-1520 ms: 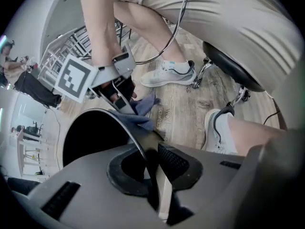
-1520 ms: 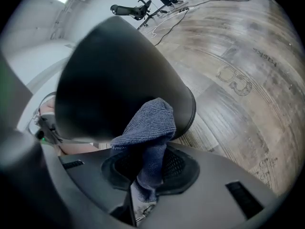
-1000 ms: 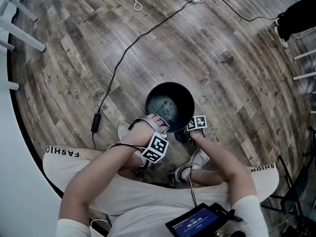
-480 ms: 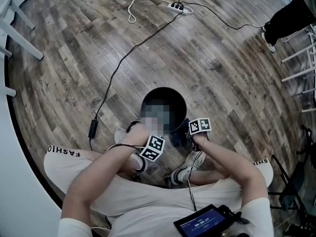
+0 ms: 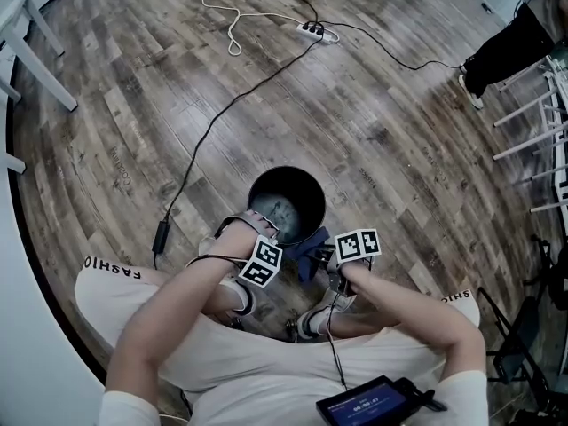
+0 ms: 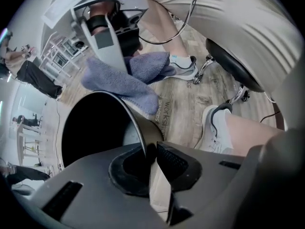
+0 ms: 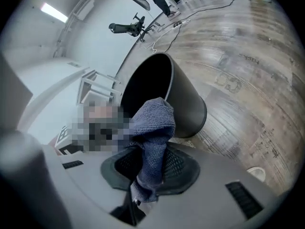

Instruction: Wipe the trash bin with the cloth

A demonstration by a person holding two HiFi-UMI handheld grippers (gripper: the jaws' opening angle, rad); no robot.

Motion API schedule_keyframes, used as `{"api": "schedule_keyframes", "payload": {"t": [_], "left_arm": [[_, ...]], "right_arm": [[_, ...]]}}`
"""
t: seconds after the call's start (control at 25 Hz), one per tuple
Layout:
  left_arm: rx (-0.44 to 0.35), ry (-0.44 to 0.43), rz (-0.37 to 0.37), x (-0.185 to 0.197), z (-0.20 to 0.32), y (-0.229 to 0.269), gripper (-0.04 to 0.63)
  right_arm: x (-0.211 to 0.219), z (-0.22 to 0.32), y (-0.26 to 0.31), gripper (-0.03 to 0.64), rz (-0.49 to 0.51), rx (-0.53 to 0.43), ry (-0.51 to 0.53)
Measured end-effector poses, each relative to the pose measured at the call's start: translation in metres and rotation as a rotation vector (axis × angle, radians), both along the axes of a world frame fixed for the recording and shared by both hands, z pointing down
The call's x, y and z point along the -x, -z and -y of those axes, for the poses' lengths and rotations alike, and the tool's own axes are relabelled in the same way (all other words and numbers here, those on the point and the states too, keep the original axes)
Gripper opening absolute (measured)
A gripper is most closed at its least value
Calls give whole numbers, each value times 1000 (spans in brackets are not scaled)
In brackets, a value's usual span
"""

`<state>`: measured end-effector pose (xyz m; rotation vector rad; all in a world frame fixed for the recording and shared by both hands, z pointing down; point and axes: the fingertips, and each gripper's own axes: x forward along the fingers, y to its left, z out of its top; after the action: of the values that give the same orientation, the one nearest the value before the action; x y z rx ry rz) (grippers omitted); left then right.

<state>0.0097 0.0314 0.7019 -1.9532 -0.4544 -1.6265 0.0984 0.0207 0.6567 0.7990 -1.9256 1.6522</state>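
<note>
The black trash bin [image 5: 286,204] stands on the wood floor in front of my knees. My left gripper [image 5: 267,232] has just been closing and is shut on the bin's near rim [image 6: 143,128], which runs between its jaws [image 6: 151,151]. A blue-grey cloth [image 5: 311,248] hangs bunched from my right gripper [image 5: 325,254], which is shut on it, raised beside the bin's near right side. In the right gripper view the cloth [image 7: 153,128] sticks up from between the jaws [image 7: 152,163], with the bin [image 7: 181,99] behind it. The left gripper view shows the cloth [image 6: 126,82] draped by the rim.
A black cable [image 5: 213,122] and a white power strip [image 5: 317,32] lie on the floor beyond the bin. White furniture legs [image 5: 35,25] stand at the left. My shoes [image 5: 312,319] are near the bin. Another person's leg [image 5: 510,47] and racks are at the right.
My right gripper has lifted with the cloth and drawn back towards me from the bin's side. The left gripper stays on the near rim.
</note>
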Motion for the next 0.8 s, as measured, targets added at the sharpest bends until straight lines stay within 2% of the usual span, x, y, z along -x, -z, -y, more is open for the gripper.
{"api": "schedule_keyframes", "payload": {"t": [0.36,0.8], "left_arm": [[9,5,-36,-18,-10,1,49],[-2,100,-66,-37,-4,3,49]], "right_arm": [[-6,2,-33,81,-35,44,-10],[-19,14,-146,81,-115,39,-31]]}}
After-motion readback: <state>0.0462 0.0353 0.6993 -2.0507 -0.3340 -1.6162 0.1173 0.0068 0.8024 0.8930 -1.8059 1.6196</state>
